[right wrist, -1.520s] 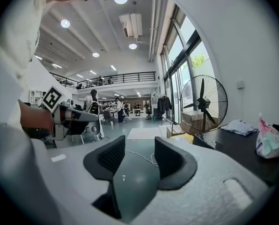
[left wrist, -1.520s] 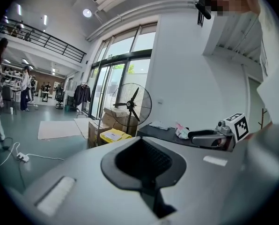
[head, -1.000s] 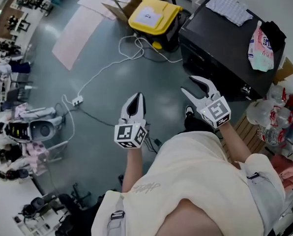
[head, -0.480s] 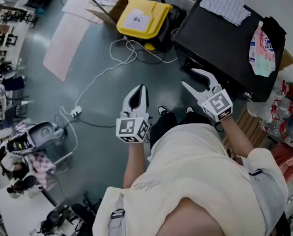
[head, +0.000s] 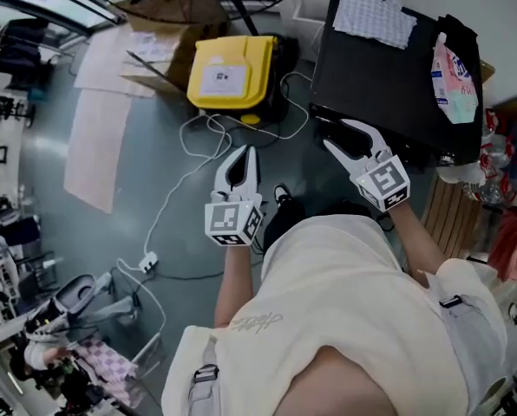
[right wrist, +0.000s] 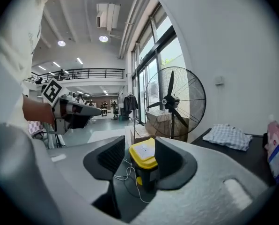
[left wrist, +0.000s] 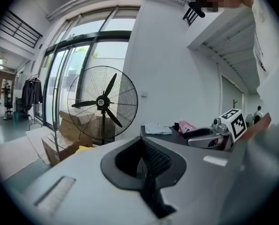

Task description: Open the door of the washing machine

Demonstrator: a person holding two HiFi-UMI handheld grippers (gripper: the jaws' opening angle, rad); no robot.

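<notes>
Two grippers, one black washing machine (head: 389, 76). Right gripper (head: 335, 134) just in front of the machine's near edge, jaws wide apart, holding nothing. Left gripper (head: 246, 153) farther left of the machine, jaws shut together, empty. One yellow-lidded bin (head: 228, 72) left of the machine. On top of the machine, one checked cloth (head: 371, 16) and one pink packet (head: 445, 72).

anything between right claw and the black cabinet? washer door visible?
Nothing visible. The right claw, open and empty, overlaps the near edge of the black cabinet in the head view. The yellow-lidded bin framed by its jaws stands farther off on the floor. No washer door shows in any view.
</notes>
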